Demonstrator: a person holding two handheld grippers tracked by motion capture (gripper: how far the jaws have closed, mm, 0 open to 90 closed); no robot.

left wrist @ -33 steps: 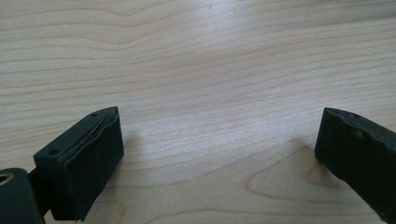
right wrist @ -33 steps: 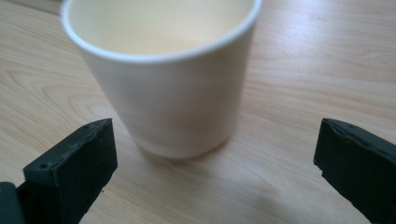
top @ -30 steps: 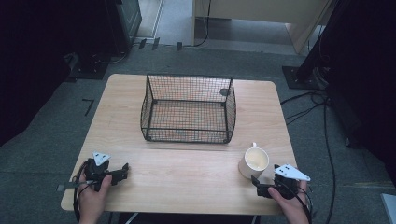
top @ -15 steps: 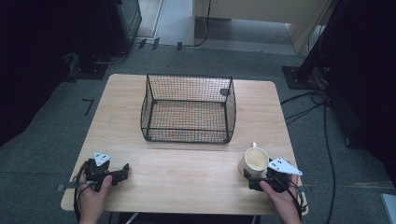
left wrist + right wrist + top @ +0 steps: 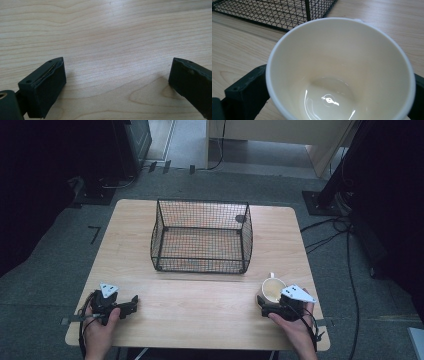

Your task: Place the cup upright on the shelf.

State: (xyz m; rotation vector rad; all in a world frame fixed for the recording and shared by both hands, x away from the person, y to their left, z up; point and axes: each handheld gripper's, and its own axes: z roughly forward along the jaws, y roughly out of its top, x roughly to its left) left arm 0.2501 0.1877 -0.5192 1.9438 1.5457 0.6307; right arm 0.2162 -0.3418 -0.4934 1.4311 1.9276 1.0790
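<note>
Your right hand-held gripper (image 5: 265, 306) sits at the cup (image 5: 273, 289), which stands upright on the worktop (image 5: 200, 295) just in front of the wire basket's (image 5: 201, 236) right front corner. In the right gripper view the cup (image 5: 339, 72) lies between the two black jaws, one at each side of its wall; you cannot tell whether they press it or only flank it. The cup's inside is bare and glossy. Your left hand-held gripper (image 5: 131, 303) rests on the worktop well to the left of the basket's front, jaws spread wide over plain wood (image 5: 112, 45).
</note>
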